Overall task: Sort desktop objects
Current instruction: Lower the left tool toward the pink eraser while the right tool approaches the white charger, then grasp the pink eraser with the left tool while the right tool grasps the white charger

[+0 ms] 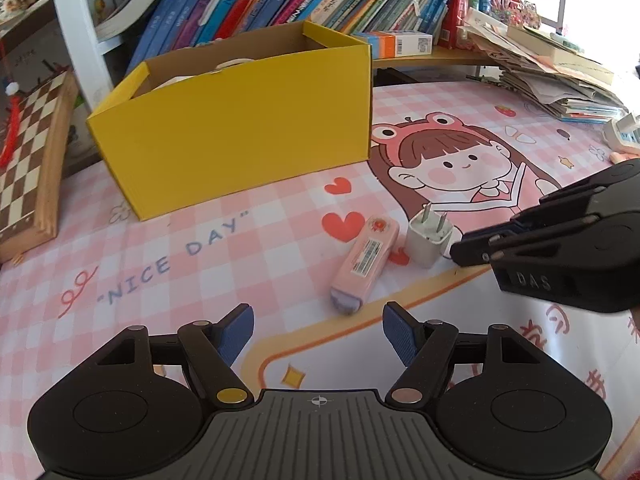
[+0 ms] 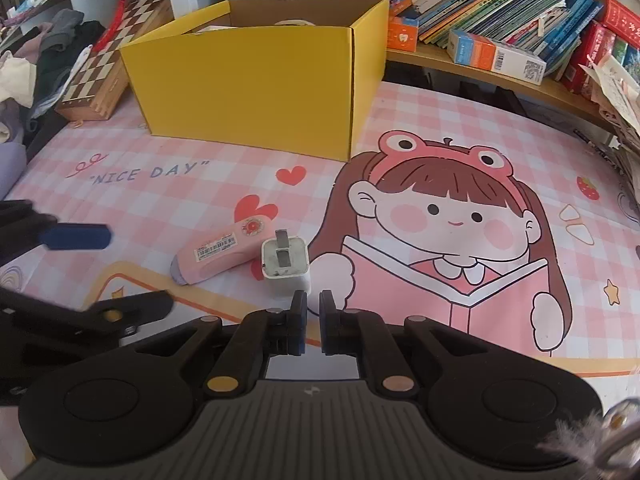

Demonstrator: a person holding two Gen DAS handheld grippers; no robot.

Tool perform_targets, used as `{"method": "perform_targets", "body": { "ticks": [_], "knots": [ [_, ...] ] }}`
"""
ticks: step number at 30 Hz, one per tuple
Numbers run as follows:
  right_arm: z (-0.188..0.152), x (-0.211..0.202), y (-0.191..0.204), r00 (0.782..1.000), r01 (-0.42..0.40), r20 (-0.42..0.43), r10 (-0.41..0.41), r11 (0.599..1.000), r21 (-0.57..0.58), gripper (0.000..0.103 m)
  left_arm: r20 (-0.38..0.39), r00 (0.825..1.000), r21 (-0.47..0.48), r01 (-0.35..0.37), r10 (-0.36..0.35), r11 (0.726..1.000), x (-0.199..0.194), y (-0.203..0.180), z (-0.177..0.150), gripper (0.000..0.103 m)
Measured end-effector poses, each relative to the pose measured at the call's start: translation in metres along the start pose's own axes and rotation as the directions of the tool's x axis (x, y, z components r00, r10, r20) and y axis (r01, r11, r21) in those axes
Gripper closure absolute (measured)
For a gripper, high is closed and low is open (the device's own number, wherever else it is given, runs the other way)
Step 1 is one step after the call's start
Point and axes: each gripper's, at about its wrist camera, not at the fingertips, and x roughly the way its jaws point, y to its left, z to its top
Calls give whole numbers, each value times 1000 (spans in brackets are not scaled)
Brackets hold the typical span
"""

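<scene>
Desk sorting check: white charger plug and pink eraser case lie before the yellow cardboard box.

The charger plug (image 2: 286, 266) stands prongs-up, touching the pink case (image 2: 218, 250), both on the desk (image 2: 400, 120) mat well in front of the box (image 2: 256, 92). Right claw (image 2: 313, 310) is closed with nothing between its pads, its tips just beside the plug. Left claw (image 1: 318, 330) hangs open and empty, near the case's grey end.
</scene>
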Motion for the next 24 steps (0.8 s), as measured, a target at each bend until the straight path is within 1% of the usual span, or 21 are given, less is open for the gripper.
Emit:
{"method": "perform_targets", "body": {
  "ticks": [3,5,9,11,12,13,15,18,20,22,23,24],
  "knots": [
    [0,-2,-1,1000,-10,-5,10,1000,2,96,2,1000,21,17,-17,1000,7,-4,5,32],
    [-1,-3,-3,1000,-3,-4,3,1000,7,96,10,999,33,30,-30,999,10,-6,9,32],
    [-2,-5,-9,1000,12,-8,-12,999,31,92,17,998,62,53,-54,997,19,-12,16,32],
    [-3,-6,-12,1000,16,-9,-16,999,43,88,1,999,77,43,-43,996,27,-13,19,38],
    [-3,-7,-13,1000,17,-9,-16,999,48,82,-7,999,75,42,-41,996,30,-12,20,44],
    [-4,-8,-14,1000,16,-7,-16,999,51,74,-10,999,67,49,-49,997,32,-11,21,48],
    [-4,-10,-14,1000,14,-3,-14,999,51,69,-17,998,51,65,-64,997,36,-7,23,49],
    [-4,-11,-14,1000,12,0,-12,999,47,69,-12,997,60,72,-71,996,38,-7,25,49],
    [-3,-10,-14,1000,16,-2,-16,999,41,69,-9,997,74,82,-82,994,40,-9,27,53],
    [-2,-8,-13,1000,15,-4,-15,999,33,69,-9,995,76,105,-104,992,42,-9,29,64],
    [-1,-8,-12,1000,13,-6,-13,1000,28,69,-10,993,75,119,-118,990,43,-9,31,66],
    [-1,-7,-11,1000,11,-7,-11,1000,22,69,-10,991,74,131,-130,989,44,-9,31,72]
  ]
}}
